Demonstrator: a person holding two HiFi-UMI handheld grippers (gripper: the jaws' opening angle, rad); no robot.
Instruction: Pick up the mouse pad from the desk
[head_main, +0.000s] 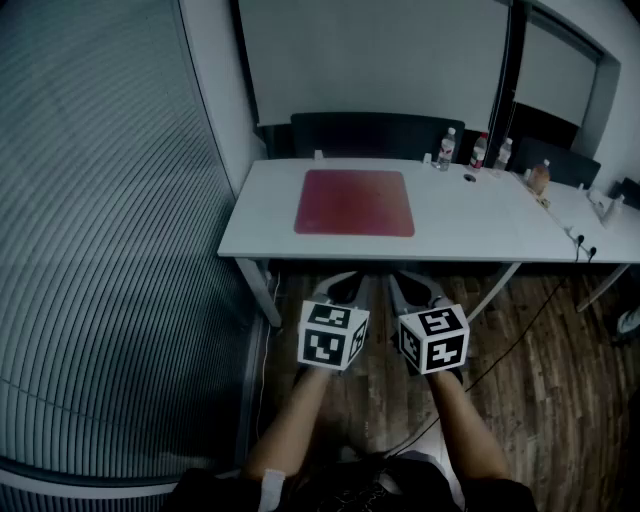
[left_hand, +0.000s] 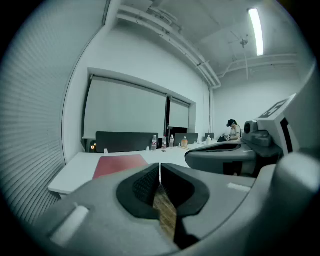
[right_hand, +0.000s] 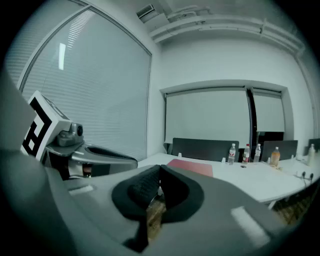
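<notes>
Left gripper: the grey two-jaw left gripper (head_main: 345, 289) has its jaws pressed together on nothing. It is over the wooden floor, short of the table's front edge.
Mouse pad: the dark red, flat rectangular mouse pad (head_main: 355, 203) lies flush on the white table (head_main: 480, 225), left of centre and untouched.
Right gripper: the matching grey right gripper (head_main: 415, 289) is just beside the left one, jaws likewise closed and empty.
Bottles: clear plastic bottles (head_main: 447, 148) stand along the back edge, right of the pad and well apart from it.
Risk, approach: both tools hang near the front edge and may knock it when raised.
Risk, grasp: closed jaws would only push the thin pad along the smooth top.
Risk, lift: the pad is probably limp, so a grip on one corner may let it sag and slip out.
</notes>
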